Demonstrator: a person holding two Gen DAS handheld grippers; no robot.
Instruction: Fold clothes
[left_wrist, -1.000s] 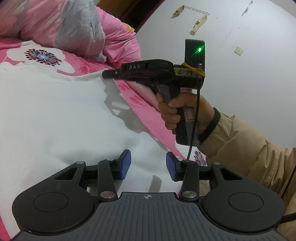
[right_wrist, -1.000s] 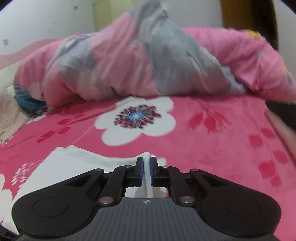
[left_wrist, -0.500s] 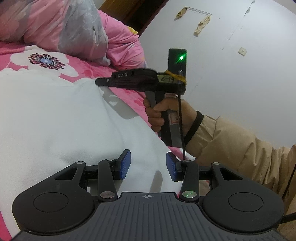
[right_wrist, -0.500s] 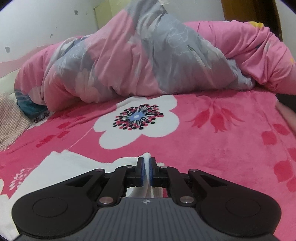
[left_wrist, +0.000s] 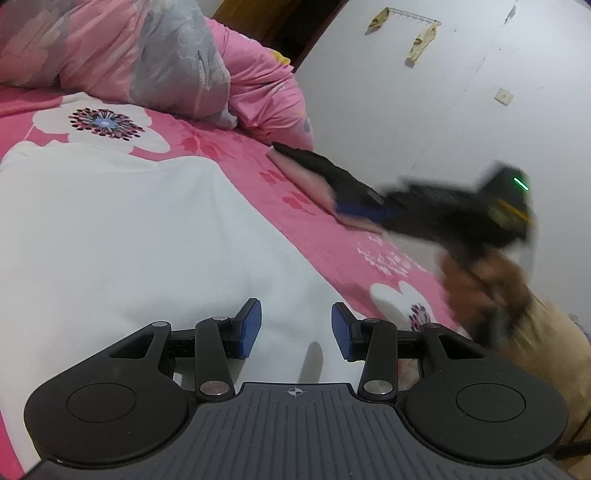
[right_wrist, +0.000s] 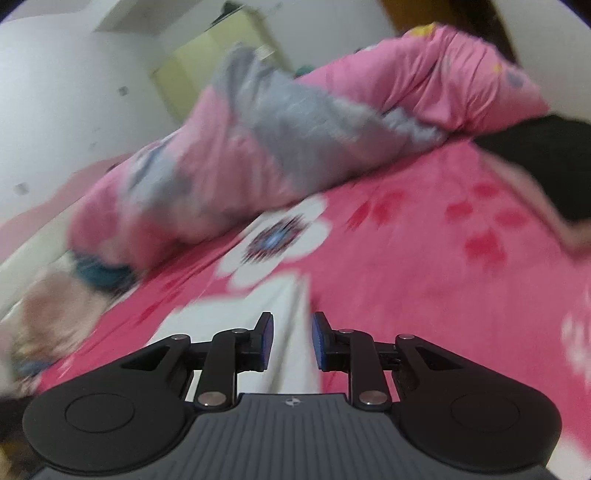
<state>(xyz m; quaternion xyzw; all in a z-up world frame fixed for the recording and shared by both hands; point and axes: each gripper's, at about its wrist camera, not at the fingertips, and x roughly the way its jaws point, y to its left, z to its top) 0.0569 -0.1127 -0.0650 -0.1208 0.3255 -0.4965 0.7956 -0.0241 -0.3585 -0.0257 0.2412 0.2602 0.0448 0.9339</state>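
My left hand-held gripper (left_wrist: 295, 329) hovers jaws apart, empty, over the white garment (left_wrist: 122, 236) on the bed (left_wrist: 332, 236). My right hand-held gripper (right_wrist: 291, 341), jaws just opening, has the garment's edge between them, unpinched. Quilt (left_wrist: 155, 59) at bed's far edge. Risk: released fold springs back open.
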